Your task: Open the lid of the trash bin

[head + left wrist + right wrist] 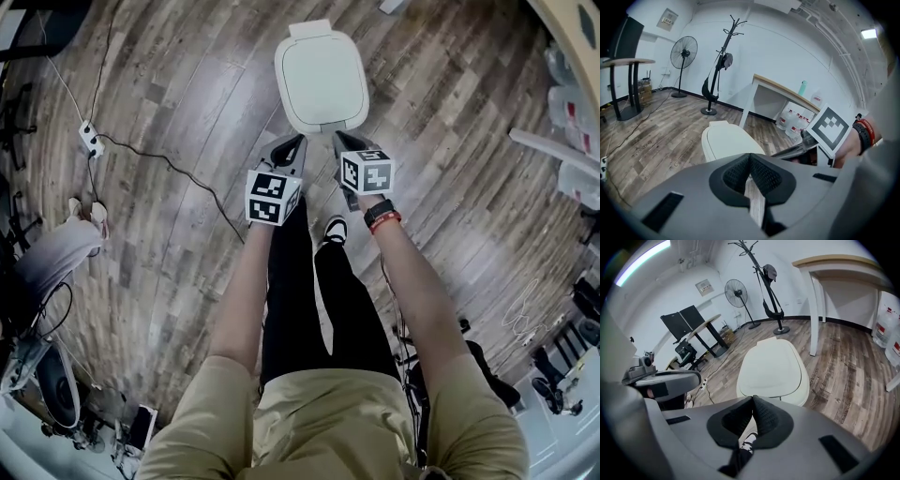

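A white trash bin (322,77) stands on the wooden floor with its lid (320,73) down flat. It shows in the left gripper view as a white bin (727,142) and in the right gripper view as a white bin (774,369). My left gripper (293,145) hovers just short of the bin's near edge, jaws shut with nothing between them. My right gripper (343,143) hangs beside it at the same distance, also shut and empty. Neither touches the bin.
A power strip (91,139) and black cable (169,167) lie on the floor at left. A white desk (787,96) with water jugs (887,329) beneath stands beyond the bin, near a coat stand (719,65) and a floor fan (683,56). My legs and shoe (335,228) are under the grippers.
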Available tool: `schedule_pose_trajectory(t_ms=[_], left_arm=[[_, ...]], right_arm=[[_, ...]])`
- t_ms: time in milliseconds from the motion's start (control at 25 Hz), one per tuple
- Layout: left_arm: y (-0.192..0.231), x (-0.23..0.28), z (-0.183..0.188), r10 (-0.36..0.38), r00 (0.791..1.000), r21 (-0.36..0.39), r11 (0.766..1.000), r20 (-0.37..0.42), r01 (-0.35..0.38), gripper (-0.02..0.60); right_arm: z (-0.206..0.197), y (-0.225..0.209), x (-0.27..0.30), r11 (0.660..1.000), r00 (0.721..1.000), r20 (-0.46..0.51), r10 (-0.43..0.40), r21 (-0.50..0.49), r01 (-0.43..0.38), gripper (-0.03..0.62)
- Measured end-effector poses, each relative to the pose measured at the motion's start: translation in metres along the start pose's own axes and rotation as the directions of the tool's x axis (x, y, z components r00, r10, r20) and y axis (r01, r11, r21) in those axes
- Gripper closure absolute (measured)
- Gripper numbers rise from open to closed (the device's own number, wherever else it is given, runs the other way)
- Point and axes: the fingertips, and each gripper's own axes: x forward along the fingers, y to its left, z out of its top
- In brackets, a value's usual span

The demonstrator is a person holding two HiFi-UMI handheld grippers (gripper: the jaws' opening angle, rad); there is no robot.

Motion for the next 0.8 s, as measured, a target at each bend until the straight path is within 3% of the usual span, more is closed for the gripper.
schedule_pose_trajectory(t_ms=[280, 520, 800], left_arm=[[0.011, 0.03, -0.036, -0.003, 1.0, -0.047, 0.999, -0.003, 0.003, 0.558], [0.023, 0.044, -0.048, -0.004, 1.0, -0.051, 0.999, 0.017, 0.005, 0.558], [0.035, 0.054, -0.063, 0.0, 1.0, -0.049, 0.999, 0.004, 0.001, 0.558]], right_arm=[[-0.022, -0.018, 0.036, 1.0, 1.0, -0.028, -0.007, -0.003, 0.007, 0.591], [-0.027, -0.018, 0.065, 0.998, 0.997, -0.071, 0.018, -0.062, -0.023, 0.591], [-0.035, -0.022, 0.077, 0.998, 0.998, -0.057, 0.012, -0.055, -0.015, 0.582]])
